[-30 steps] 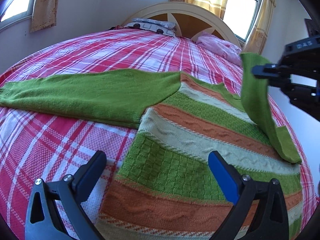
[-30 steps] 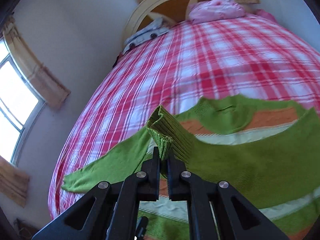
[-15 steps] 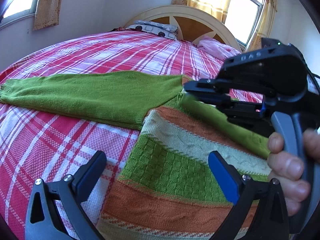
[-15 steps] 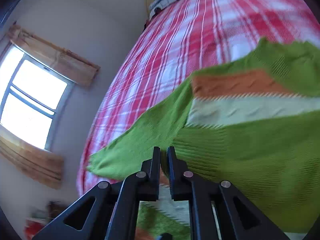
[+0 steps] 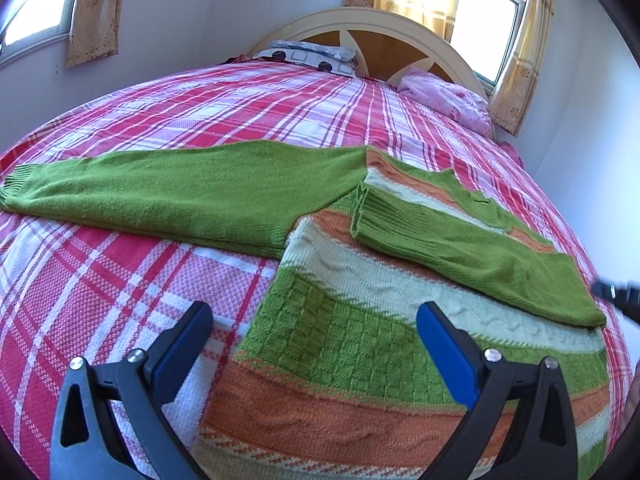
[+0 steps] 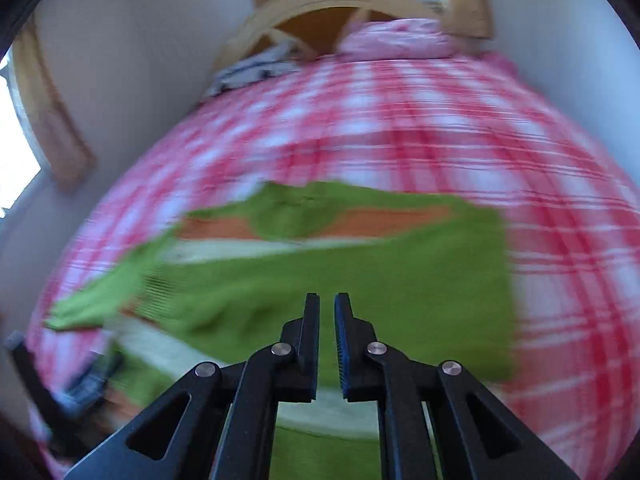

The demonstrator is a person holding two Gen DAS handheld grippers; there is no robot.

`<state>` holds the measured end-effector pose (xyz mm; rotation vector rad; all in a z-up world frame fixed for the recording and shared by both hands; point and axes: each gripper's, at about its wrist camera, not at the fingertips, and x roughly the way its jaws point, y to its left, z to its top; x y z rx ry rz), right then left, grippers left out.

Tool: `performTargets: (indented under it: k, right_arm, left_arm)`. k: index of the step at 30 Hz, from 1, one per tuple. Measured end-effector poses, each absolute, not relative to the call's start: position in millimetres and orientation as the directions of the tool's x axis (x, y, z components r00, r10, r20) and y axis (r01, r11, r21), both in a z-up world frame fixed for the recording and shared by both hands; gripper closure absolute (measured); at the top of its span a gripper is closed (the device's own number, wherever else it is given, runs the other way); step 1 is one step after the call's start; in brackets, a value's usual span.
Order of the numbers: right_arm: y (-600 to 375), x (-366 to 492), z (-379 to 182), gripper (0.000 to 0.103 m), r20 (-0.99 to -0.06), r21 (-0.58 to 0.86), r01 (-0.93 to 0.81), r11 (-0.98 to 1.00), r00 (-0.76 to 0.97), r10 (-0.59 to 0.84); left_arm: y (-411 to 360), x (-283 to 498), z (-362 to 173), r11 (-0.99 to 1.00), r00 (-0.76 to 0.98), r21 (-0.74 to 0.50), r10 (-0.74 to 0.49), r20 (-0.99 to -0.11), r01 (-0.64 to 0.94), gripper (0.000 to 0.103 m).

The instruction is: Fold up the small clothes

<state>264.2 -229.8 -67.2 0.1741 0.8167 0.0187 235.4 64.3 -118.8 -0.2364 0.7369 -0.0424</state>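
Striped sweater [image 5: 360, 344] flat on near right part of plaid bedspread [image 5: 120, 280]; left sleeve [image 5: 180, 192] stretched out leftward, right sleeve [image 5: 460, 240] folded across the chest. Wide bare bedspread left and far. Left gripper [image 5: 314, 344] released, jaws wide, hovering over sweater's near left edge. Right gripper [image 6: 327, 328] nearly clenched, narrow gap, nothing between the pads. Right wrist view motion-blurred; sweater's near hem cut off. Headboard [image 5: 384, 36], pillows [image 5: 312, 54], curtained windows [image 5: 492, 12] far.

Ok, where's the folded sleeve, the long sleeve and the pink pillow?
folded sleeve [image 5: 452, 240], left wrist view, middle of it.
long sleeve [image 5: 180, 196], left wrist view, middle of its length.
pink pillow [image 5: 448, 94], left wrist view, its top.
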Motion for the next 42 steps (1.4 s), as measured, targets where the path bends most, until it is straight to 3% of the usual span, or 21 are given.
performTargets:
  k: [5, 8, 23, 27, 36, 38, 42]
  right_arm:
    - [-293.0, 239.6, -104.0, 0.096, -0.780, 0.231, 0.201, 0.952, 0.623, 0.058]
    - [-301.3, 228.0, -118.3, 0.096, -0.717, 0.327, 0.177, 0.928, 0.686, 0.122]
    - [-295.4, 222.7, -123.5, 0.096, -0.694, 0.266, 0.173, 0.948, 0.717, 0.063]
    - [-294.0, 221.6, -123.8, 0.096, -0.694, 0.261, 0.173, 0.950, 0.717, 0.060]
    - [-290.0, 223.3, -123.3, 0.095, -0.701, 0.219, 0.174, 0.960, 0.712, 0.031]
    - [-291.7, 223.0, -123.5, 0.091, -0.697, 0.231, 0.164, 0.959, 0.716, 0.046]
    - [-280.1, 224.7, -122.0, 0.042, -0.683, 0.242, 0.061, 0.968, 0.720, 0.126]
  left_arm:
    - [61.6, 237.6, -119.9, 0.978, 0.731, -0.201, -0.101, -0.674, -0.050, 0.000]
    - [58.7, 238.6, -121.1, 0.984, 0.724, -0.172, -0.081, -0.685, -0.053, 0.000]
    - [63.4, 224.2, -117.2, 0.993, 0.669, -0.102, -0.041, -0.742, -0.053, 0.000]
    - [107.0, 217.3, -105.1, 0.980, 0.675, -0.141, -0.009, -0.738, -0.140, 0.000]
    - [256.2, 225.4, -77.4, 0.875, 0.690, -0.189, 0.200, -0.696, -0.445, 0.000]
    - [287.2, 227.5, -78.5, 0.831, 0.679, -0.230, 0.221, -0.700, -0.507, 0.000]
    - [330.3, 225.0, -91.0, 0.742, 0.667, -0.326, 0.212, -0.714, -0.586, 0.000]
